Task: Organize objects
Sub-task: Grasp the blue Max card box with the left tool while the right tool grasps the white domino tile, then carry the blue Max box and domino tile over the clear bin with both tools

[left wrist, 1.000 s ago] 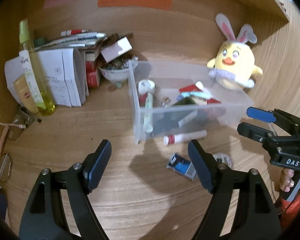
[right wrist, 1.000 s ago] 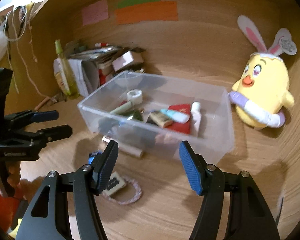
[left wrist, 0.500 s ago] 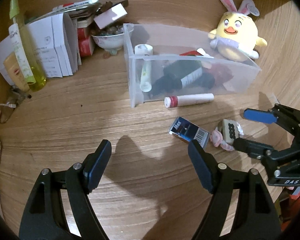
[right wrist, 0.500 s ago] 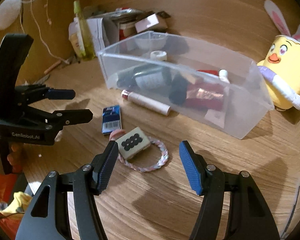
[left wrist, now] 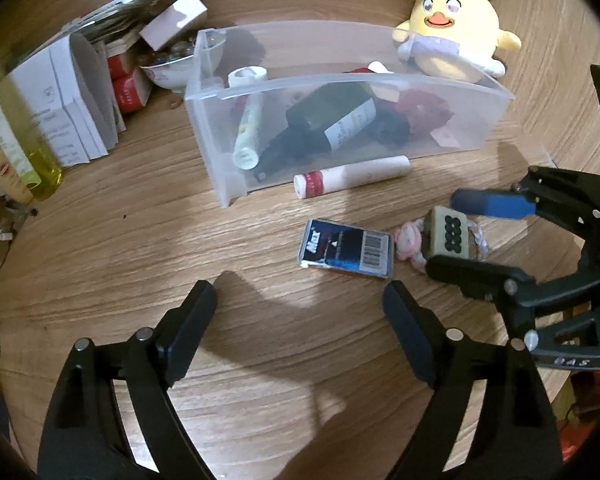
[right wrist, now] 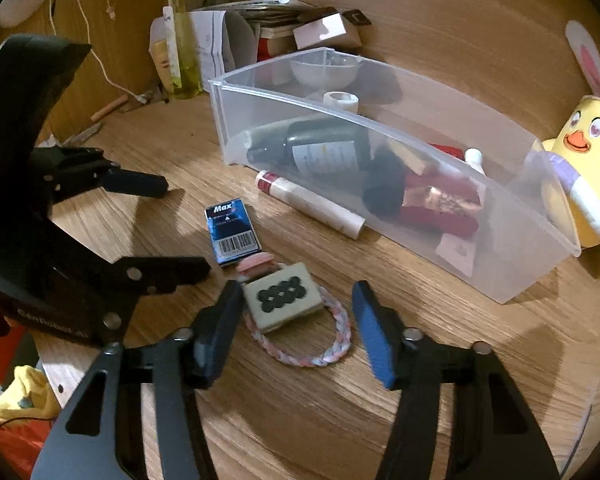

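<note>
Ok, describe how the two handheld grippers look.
Both are black frames with silver rivets. The right gripper has blue ribbed pads and white "DAS" lettering on its body. The left gripper has dark pads; its body reads "GenRobot.AI".

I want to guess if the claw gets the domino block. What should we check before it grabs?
1. Mahjong-style tile lies between the right gripper fingers: ok.
2. Pads pressing on the tile: not ok; the jaws have just been closing, gaps remain.
3. Braided cord attached to the tile could snag: cannot tell.
4. Blue card pack clear of the fingers: ok, it lies beyond the tile.
5. Left gripper out of the way: ok, open and holding nothing.
6. Clear bin has room: ok.
</note>
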### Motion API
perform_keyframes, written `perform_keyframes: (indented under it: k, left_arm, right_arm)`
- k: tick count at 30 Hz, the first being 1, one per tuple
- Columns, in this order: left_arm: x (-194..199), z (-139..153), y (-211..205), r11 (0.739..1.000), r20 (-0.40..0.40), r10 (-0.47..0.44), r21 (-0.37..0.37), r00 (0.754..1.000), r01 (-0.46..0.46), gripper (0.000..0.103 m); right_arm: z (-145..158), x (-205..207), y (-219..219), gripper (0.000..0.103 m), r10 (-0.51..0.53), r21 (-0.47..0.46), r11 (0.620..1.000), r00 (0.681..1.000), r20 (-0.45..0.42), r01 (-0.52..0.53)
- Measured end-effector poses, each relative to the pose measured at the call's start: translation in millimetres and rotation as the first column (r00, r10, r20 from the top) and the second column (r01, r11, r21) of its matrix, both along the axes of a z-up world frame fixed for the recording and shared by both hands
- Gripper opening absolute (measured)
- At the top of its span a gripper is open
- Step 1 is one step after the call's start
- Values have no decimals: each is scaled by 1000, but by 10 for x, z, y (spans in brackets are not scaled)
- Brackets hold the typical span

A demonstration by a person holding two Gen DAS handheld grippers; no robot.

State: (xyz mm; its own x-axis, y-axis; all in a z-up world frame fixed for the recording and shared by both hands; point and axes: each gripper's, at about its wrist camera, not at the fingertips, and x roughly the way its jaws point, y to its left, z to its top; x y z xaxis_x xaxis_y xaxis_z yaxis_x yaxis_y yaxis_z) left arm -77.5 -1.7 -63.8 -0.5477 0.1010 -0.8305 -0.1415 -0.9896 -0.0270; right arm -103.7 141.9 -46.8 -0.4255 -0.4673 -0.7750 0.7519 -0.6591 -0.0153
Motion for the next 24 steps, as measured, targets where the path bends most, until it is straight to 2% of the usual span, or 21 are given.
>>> perform_keyframes:
  k: [2, 10, 15, 17, 24]
  left_arm:
    - [-29, 0, 17, 1000, 3, -5, 3, 1000, 5, 87]
    - [-167, -21, 74, 1000, -6, -2, 8, 1000, 2, 85]
    - [-181, 2, 71, 1000, -39, 5, 11, 999, -4, 54]
    - [-168, 10, 68, 1000, -46, 1, 9, 999, 0, 47]
    - [-103, 62, 1, 999, -67, 19, 52, 998, -16, 47]
  right_arm:
    - [3, -24, 9, 36, -1, -12, 1000, 1000, 13, 1]
    - [95, -26, 152, 36, -29, -63, 998, 1000, 4, 29]
    - [189, -29, 286, 36, -55, -95, 994, 998, -4, 54]
    - [218, -36, 336, 36, -63, -107, 992, 998, -5, 62]
    - [310, -77, 441, 36, -99, -146, 985, 995, -8, 97]
